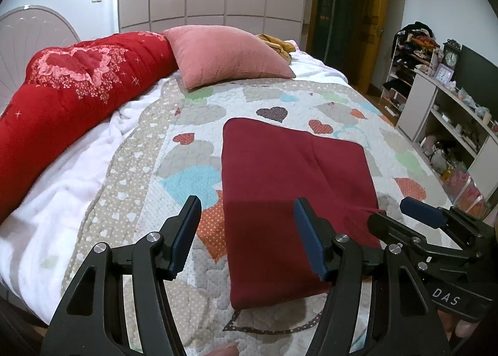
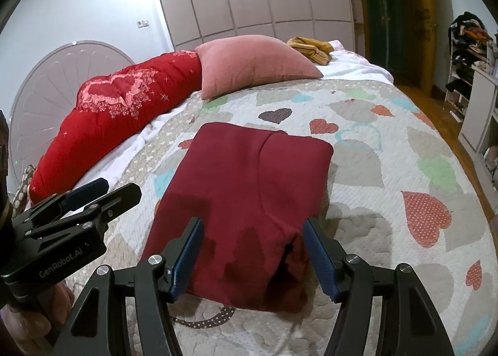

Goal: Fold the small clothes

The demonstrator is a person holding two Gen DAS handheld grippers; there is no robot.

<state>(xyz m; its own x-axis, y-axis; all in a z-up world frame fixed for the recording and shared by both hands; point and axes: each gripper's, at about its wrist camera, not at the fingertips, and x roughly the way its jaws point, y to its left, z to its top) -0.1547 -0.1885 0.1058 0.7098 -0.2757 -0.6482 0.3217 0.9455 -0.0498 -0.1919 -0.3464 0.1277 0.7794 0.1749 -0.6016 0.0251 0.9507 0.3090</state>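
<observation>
My left gripper hangs with fingers spread wide over the near left corner of the folded maroon cloth, which lies flat on the heart quilt. The right gripper sits at the cloth's right edge. A pink pillow lies far.

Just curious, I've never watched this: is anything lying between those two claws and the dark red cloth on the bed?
Nothing visible. The dark red garment lies on the quilt, directly ahead of the open left gripper and right gripper. The pink pillow sits far behind it.
</observation>
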